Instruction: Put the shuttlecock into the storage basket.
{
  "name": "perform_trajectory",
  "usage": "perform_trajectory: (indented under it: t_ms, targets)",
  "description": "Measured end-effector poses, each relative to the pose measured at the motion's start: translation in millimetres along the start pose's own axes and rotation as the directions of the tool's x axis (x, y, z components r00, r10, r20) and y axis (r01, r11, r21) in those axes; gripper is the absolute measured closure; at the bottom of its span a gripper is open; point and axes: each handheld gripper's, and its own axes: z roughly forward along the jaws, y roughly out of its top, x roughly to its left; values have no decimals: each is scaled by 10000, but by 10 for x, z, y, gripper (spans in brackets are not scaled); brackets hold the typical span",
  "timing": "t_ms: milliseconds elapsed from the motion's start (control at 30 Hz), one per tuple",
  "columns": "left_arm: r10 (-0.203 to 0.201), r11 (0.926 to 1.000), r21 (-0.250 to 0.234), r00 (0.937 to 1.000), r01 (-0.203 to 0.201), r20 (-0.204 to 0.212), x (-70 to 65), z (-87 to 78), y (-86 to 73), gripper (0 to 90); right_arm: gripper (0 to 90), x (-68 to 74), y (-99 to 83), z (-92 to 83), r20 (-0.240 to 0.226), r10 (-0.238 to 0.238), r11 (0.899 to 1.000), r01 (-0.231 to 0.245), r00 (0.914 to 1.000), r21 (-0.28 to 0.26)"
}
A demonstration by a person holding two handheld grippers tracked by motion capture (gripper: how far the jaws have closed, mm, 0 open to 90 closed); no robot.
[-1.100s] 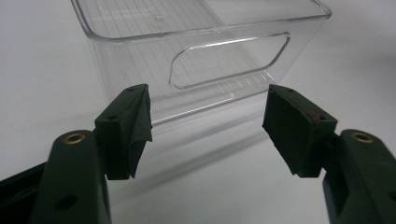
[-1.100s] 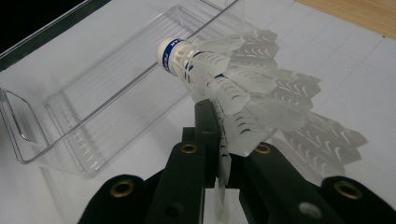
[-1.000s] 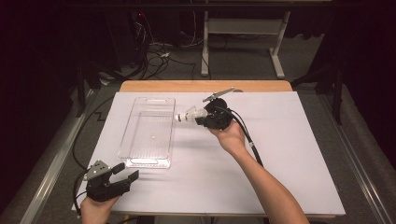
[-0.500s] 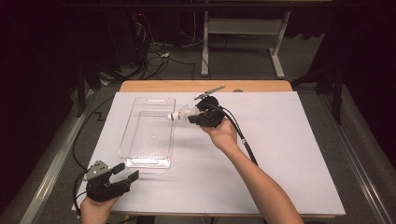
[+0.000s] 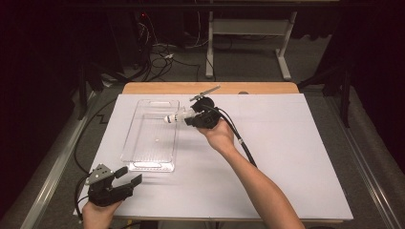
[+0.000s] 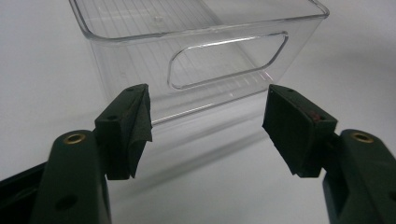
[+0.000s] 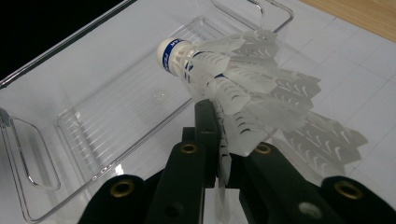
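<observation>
The right gripper is clamped tight on a white shuttlecock's skirt, its cork tip pointing over the clear bin ahead.

Two hands, two grippers at work

Right gripper is reached forward on an outstretched arm, jaws clamped tight; left gripper sits low, jaws spread wide apart.

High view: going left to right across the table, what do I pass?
Left claw → clear bin → shuttlecock → right claw → bare white sheet. The shuttlecock's cork pokes over the bin's right rim, its feathers pinched in the right claw.
</observation>
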Motion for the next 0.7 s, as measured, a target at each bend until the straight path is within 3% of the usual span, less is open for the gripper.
perform_trajectory:
  t_ms: [700]
  targets:
    - [-21, 10000, -38, 10000, 21, 26, 0, 1, -2, 331, 893, 131, 189, 224, -152, -156, 9997, 158, 9998, 171]
